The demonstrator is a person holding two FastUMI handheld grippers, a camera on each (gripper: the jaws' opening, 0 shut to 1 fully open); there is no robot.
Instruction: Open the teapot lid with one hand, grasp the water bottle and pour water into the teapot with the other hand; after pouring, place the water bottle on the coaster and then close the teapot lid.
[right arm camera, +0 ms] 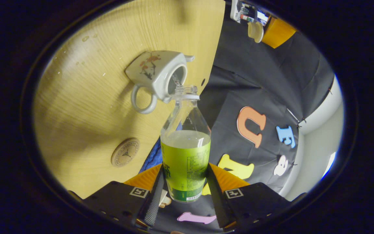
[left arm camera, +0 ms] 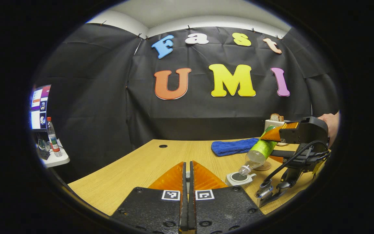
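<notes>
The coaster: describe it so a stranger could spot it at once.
Start at the wooden table, in the right gripper view. Near the white teapot, toward the camera's own tongs, a small flat round disc lies by itself on the wood: the coaster. It is tan like the table, with a ringed rim and a mark stamped at its centre, and nothing stands on it.

right gripper (right arm camera: 185,182) is tipped way over, both fingers squeezing the water bottle (right arm camera: 186,156). left gripper (left arm camera: 188,182) sits level, jaws nearly together, something pale between the tips, can't tell what.
</notes>
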